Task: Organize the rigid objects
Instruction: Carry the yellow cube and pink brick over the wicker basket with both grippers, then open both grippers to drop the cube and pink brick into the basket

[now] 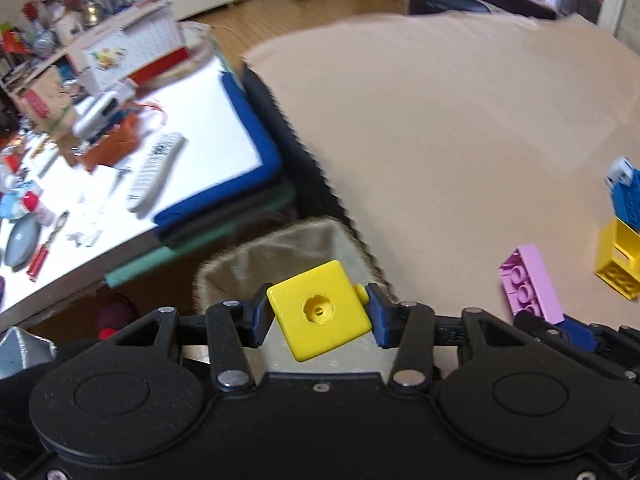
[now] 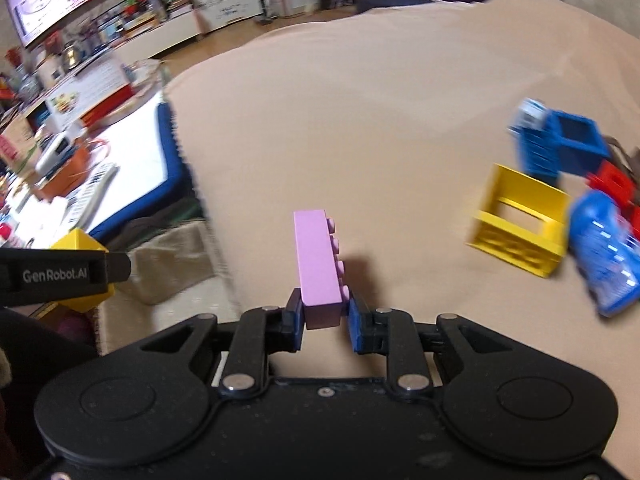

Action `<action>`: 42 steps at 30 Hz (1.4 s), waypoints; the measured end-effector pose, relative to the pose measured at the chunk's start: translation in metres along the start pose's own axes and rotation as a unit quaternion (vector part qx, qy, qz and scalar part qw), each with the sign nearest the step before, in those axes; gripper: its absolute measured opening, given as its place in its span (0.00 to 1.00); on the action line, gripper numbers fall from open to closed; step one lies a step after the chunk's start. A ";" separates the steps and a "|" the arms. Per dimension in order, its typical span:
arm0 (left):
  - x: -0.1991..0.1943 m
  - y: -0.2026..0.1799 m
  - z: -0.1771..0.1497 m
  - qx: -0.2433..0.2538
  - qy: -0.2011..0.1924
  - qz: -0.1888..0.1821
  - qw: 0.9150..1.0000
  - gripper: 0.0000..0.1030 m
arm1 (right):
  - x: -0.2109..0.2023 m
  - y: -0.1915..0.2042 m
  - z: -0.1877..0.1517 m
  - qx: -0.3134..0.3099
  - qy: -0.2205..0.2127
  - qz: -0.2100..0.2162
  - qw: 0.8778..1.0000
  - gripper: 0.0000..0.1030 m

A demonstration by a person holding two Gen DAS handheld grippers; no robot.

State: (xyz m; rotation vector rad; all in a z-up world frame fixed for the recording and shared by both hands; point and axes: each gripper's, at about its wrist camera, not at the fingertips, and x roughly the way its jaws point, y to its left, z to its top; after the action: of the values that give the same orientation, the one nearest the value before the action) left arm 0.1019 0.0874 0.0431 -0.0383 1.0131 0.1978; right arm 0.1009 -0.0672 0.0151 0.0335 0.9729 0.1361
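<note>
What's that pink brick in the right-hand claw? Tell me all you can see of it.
The pink brick looks like smooth, hard plastic: long and narrow, with a row of round studs along one side. The left view shows round tubes in its hollow underside. The right gripper pinches its near end, so the brick points away, raised above the beige cloth with its shadow beneath. Nothing else touches it.

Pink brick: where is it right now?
The pink brick is clamped at its near end in the right gripper, centre of the right wrist view, above the beige cover, left of the yellow frame block.
</note>
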 end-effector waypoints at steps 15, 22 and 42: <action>0.012 0.066 -0.025 -0.092 0.035 -0.007 0.995 0.46 | 0.020 0.085 -0.029 -0.010 0.044 0.007 0.999 0.21; 0.023 0.051 -0.023 -0.066 0.058 0.002 0.996 0.46 | 0.031 0.086 -0.032 -0.020 0.056 -0.009 0.998 0.21; 0.030 0.042 -0.020 -0.042 0.073 0.019 0.996 0.61 | 0.050 0.090 -0.017 -0.029 0.046 -0.010 0.998 0.54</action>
State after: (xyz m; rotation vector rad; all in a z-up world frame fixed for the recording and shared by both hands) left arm 0.0925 0.1307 0.0094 -0.1114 1.1518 0.2748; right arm 0.1053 0.0277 -0.0275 -0.0361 1.0610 0.1481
